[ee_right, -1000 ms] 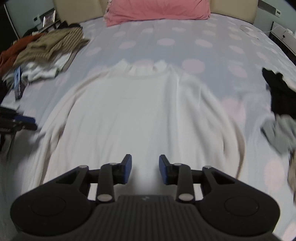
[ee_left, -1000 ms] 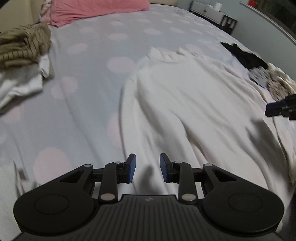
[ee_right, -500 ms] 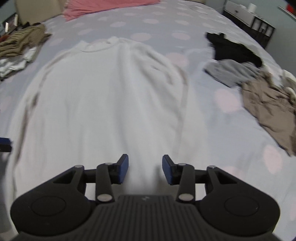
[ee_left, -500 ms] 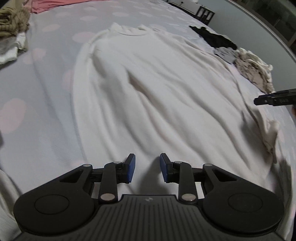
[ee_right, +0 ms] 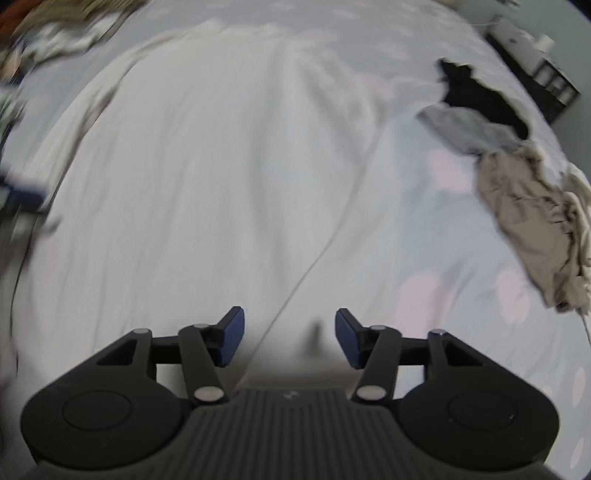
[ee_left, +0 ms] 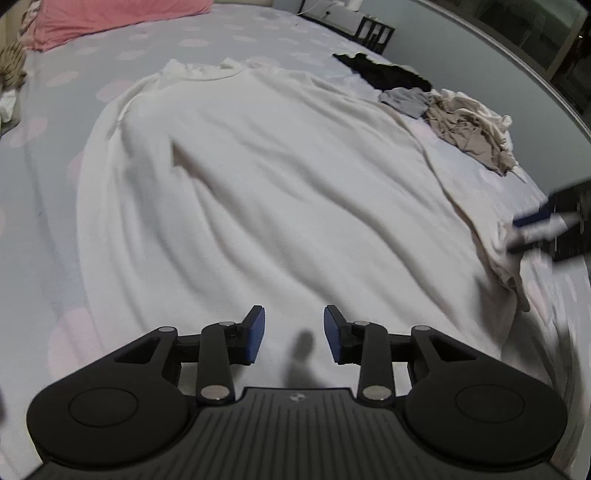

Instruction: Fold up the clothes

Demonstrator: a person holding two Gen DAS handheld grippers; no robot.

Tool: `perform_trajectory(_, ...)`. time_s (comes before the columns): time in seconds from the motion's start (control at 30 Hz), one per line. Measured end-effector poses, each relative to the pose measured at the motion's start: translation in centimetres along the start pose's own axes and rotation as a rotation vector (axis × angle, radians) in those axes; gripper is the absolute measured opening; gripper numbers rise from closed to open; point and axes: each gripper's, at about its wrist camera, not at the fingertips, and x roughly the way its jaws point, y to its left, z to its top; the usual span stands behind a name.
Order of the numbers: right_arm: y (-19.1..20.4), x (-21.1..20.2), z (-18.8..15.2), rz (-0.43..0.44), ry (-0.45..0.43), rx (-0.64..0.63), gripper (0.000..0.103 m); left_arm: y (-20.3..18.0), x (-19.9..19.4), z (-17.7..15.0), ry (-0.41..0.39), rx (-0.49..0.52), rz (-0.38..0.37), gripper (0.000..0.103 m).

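Note:
A large white long-sleeved top (ee_left: 258, 192) lies spread flat on the bed, collar at the far end. My left gripper (ee_left: 293, 339) hovers over its near hem, jaws opening, nothing between the blue pads. My right gripper (ee_right: 290, 338) hangs over the top's right side edge (ee_right: 321, 251), jaws opening wider, also holding nothing. In the left wrist view the right gripper (ee_left: 532, 229) shows blurred at the right, beside the bunched sleeve end (ee_left: 506, 258). The white top (ee_right: 203, 166) fills most of the right wrist view.
The bed has a grey sheet with pale pink dots (ee_left: 44, 206). A pink pillow (ee_left: 110, 18) lies at the head. Black (ee_right: 476, 96), grey (ee_right: 465, 125) and beige (ee_right: 532, 214) clothes are piled to the right. More clothes (ee_right: 66, 22) lie far left. A dark shelf (ee_left: 373, 26) stands beyond.
Both views have swung right along the white top toward its near hem and right edge. Both grippers' jaws stand wider apart than before, the right one most.

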Motion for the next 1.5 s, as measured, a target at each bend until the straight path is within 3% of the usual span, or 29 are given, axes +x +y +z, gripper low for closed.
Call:
perform_trajectory(0.07, 2.3, 0.8, -1.5, -0.011, 0.031, -0.123, 0.054, -0.5, 0.2, 0.1, -0.009, 0.007, 0.002, 0.032)
perform_trajectory(0.1, 2.9, 1.4, -2.2, -0.037, 0.047, -0.182, 0.047, -0.7, 0.2, 0.1, -0.012, 0.011, -0.001, 0.032)
perform_trajectory(0.13, 3.5, 2.0, -2.8, -0.062, 0.064, -0.24, 0.026, -0.9, 0.2, 0.1, -0.016, 0.017, -0.003, 0.032)
perform_trajectory(0.17, 3.4, 2.5, -3.1, -0.082, 0.092, -0.28, 0.014, -1.1, 0.2, 0.1, -0.019, 0.026, -0.005, 0.032)
perform_trajectory(0.2, 2.6, 2.1, -2.9, -0.076, 0.089, -0.257, 0.012, -1.3, 0.1, 0.1, -0.021, 0.038, -0.004, 0.032)
perform_trajectory(0.3, -0.9, -0.3, -1.8, -0.036, 0.054, -0.133, 0.011, -1.3, 0.1, -0.1, -0.017, 0.044, -0.002, 0.032)
perform_trajectory(0.4, -6.5, -2.2, -0.6, 0.042, 0.022, 0.097, 0.011, -0.9, 0.1, -0.1, -0.013, 0.026, -0.004, 0.032)
perform_trajectory(0.47, -10.2, -2.8, -0.3, 0.031, 0.013, 0.194, 0.011, -0.9, -0.1, 0.1, -0.014, 0.028, 0.004, 0.032)
perform_trajectory(0.57, -15.0, -2.9, 0.4, -0.073, 0.004, 0.238, 0.012, -0.7, -0.8, 0.1, -0.019, 0.033, 0.014, 0.032)
perform_trajectory(0.7, -20.8, -2.2, -0.7, -0.077, 0.054, 0.355, 0.011, -0.2, -1.4, -0.4, -0.014, 0.022, 0.028, 0.032)
perform_trajectory(0.8, -23.3, -0.5, -1.7, -0.204, 0.089, 0.336, 0.002, 0.1, -1.7, -0.9, -0.005, 0.009, 0.037, 0.032)
perform_trajectory(0.93, -27.6, 1.2, -2.7, -0.311, 0.061, 0.408, 0.001, 0.1, -2.0, -1.2, -0.005, 0.012, 0.036, 0.032)
perform_trajectory(1.0, -29.1, 1.6, -2.5, -0.276, 0.0, 0.441, 0.001, 0.1, -2.1, -1.4, -0.003, 0.018, 0.035, 0.032)
perform_trajectory(1.07, -28.8, 1.3, -2.4, -0.172, -0.08, 0.458, 0.012, 0.2, -2.1, -1.6, 0.0, 0.016, 0.032, 0.032)
perform_trajectory(1.13, -27.6, 1.4, -2.1, -0.121, -0.097, 0.434, 0.057, 0.2, -2.1, -1.7, -0.003, 0.011, 0.03, 0.032)
perform_trajectory(1.23, -25.2, 2.3, -1.9, -0.147, -0.052, 0.339, 0.059, 0.0, -2.1, -1.8, -0.012, 0.007, 0.021, 0.032)
perform_trajectory(1.33, -25.4, 3.2, -3.4, -0.144, 0.005, 0.388, 0.059, -0.1, -2.3, -2.0, -0.02, 0.013, 0.012, 0.032)
perform_trajectory(1.5, -25.2, 4.0, -6.1, 0.02, 0.082, 0.457, 0.057, 0.1, -1.8, -2.0, -0.023, -0.012, -0.002, 0.032)
